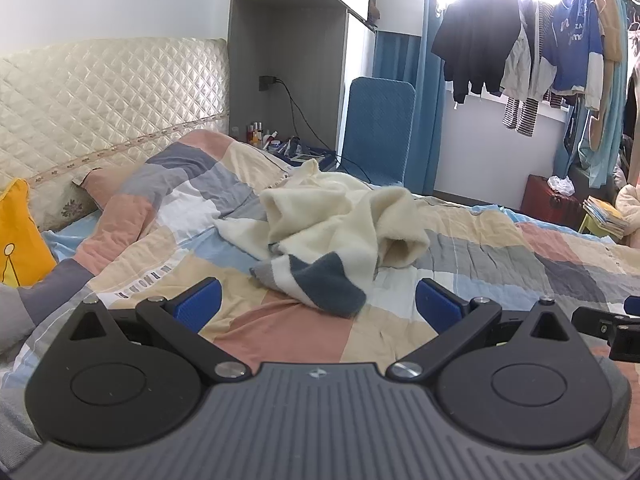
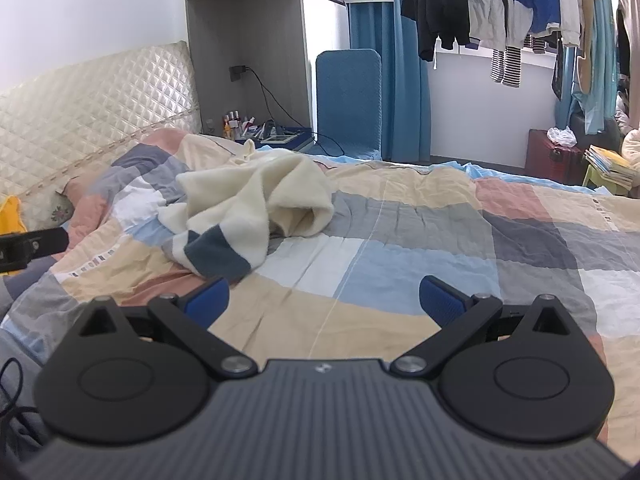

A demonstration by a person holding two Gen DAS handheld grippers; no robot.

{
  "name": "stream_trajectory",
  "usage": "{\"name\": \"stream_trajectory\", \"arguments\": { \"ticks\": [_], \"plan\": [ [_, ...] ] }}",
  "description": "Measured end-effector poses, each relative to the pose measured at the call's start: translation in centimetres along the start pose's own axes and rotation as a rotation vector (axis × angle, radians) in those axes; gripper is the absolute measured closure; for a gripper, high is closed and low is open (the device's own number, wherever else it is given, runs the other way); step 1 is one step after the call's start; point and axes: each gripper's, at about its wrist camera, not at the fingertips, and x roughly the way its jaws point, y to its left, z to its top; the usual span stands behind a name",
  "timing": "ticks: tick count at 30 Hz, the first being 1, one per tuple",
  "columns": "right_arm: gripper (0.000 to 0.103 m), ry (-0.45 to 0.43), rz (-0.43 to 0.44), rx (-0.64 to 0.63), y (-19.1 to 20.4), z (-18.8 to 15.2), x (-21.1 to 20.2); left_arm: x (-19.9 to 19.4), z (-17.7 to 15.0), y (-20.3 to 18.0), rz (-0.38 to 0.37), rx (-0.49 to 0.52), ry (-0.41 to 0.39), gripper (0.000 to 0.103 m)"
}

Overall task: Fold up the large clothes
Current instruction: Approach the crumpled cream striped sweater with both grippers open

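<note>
Scene: You faced a bed spread with a patchwork quilt (image 1: 480, 248), a quilted cream headboard (image 1: 100, 96) at the far left and a rail of hanging clothes (image 1: 532, 52) at the far right by the window.

Garment: The cream fleece garment (image 1: 332, 216), its navy and grey striped cuff (image 1: 316, 280) trailing toward you, lay in a crumpled heap on the quilt, near the middle of the bed in the left wrist view and left of centre in the right wrist view (image 2: 248, 200).

Left gripper: Your left gripper (image 1: 318, 300) hung just short of the striped cuff, blue pads (image 1: 200, 304) spread wide apart, nothing between them.

Right gripper: Your right gripper (image 2: 324, 300) pointed at bare quilt to the right of the heap, its pads (image 2: 444, 300) likewise wide apart and empty.

Done: Nothing that the pictures could show. No edge was squared, no sleeve laid flat, no fold made.

Left to do: By the look of it, everything. You had yet to take hold, spread the garment flat on the quilt, bring the sleeves in and fold the body.

Nearest hold: The cuff sat closest to your left gripper and seemed the likeliest first grip.

Also in view: A blue chair (image 1: 380, 128) stood beyond the far edge of the bed; a yellow cushion (image 1: 20, 236) lay at the near left.
</note>
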Motion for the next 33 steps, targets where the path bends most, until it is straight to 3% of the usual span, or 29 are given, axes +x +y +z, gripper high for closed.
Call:
{"name": "stream_trajectory", "arguments": {
  "ticks": [33],
  "plan": [
    [0.0,0.026,-0.005,0.02,-0.3,-0.2,1.2,2.5,0.3,-0.6,-0.012,0.011,0.024,0.0]
  ]
}}
